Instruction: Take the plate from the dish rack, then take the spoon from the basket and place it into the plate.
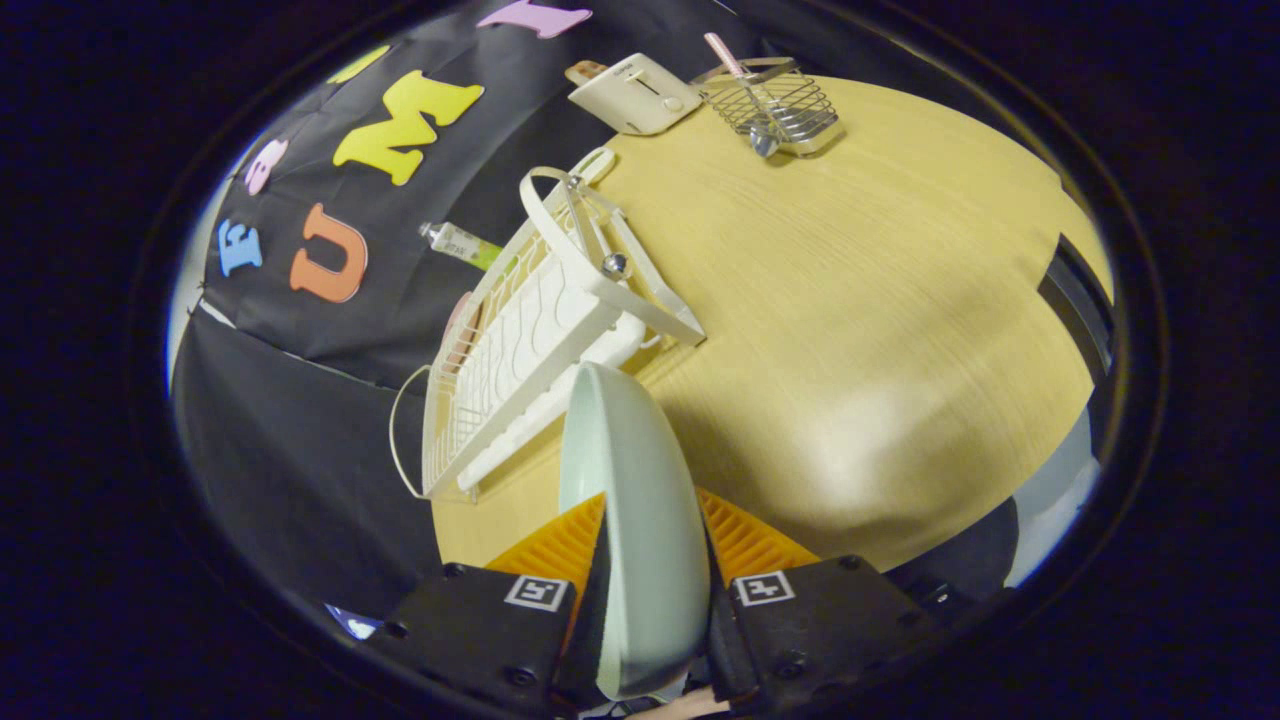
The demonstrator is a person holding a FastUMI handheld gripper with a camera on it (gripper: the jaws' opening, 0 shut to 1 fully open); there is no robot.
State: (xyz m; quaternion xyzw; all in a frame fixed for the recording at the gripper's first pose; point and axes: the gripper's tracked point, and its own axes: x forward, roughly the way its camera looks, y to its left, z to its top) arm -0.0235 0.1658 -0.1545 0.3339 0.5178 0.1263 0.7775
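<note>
Plate (632,500) out of the dish rack (520,340) already, pale green and held on edge between the orange ribbed fingers (560,545); gripper (650,540) clamped on it, one pad pressing each face, rim pointing ahead toward the rack's near end; first step judged done, or nearly so, with the plate apparently clear of the rack's slots though close beside them; setting it down flat on the wooden table (850,320) not yet done. Spoon (745,95) untouched, pink-handled, standing bowl-down in the wire basket (785,105) at the far side of the table, well apart from the gripper and just beside a white toaster (635,92); fetching it and laying it in the plate both left to do; roughly a third of the task behind, by this reading. Gripper rolled hard to one side, so table and rack appear steeply tilted; raised above the tabletop, looking forward and down across it; a sliver of a hand at the very base between the black finger mounts, too little to tell its grip.
</note>
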